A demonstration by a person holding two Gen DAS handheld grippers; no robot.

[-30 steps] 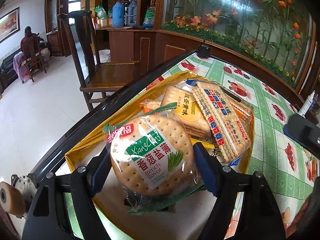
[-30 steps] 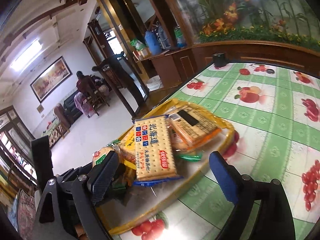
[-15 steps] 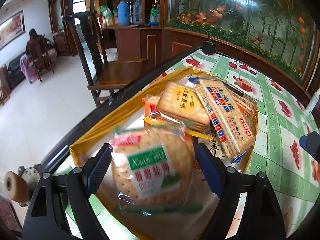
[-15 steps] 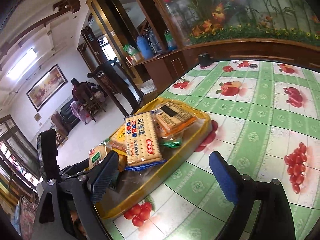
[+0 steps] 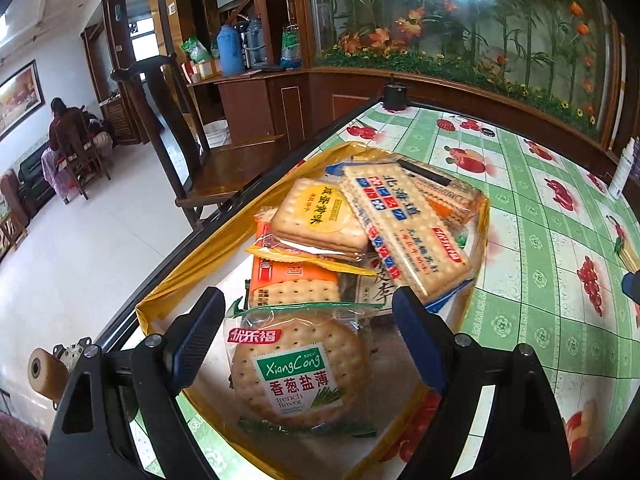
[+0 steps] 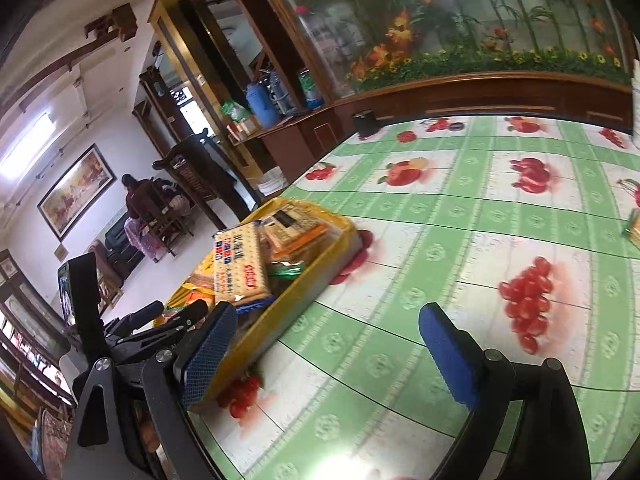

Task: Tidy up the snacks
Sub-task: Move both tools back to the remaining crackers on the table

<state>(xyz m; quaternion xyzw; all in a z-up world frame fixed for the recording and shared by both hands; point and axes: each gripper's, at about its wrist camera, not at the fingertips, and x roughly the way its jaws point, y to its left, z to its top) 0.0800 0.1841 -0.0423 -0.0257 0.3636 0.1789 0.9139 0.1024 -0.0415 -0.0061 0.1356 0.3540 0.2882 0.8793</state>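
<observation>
Covering the whole work surface is the table [image 6: 460, 240] with its green checked fruit-print cloth, and your yellow tray [image 5: 168, 292] sits at its edge nearest the wooden chair [image 5: 192, 148]. Stacked at the far end of the tray lie a long blue-and-red cracker pack [image 5: 404, 228], a square yellow-label biscuit pack [image 5: 320, 216] and an orange cracker pack [image 5: 292, 284]. At the near end of the tray lies the round cracker pack [image 5: 298, 368], flat, between the jaws of your left gripper [image 5: 308, 320]. Those jaws have just been opening and stand wide, the pads clear of the wrapper. Your right gripper [image 6: 324, 344] hovers over bare cloth beside the tray, jaws wide apart, holding nothing.
</observation>
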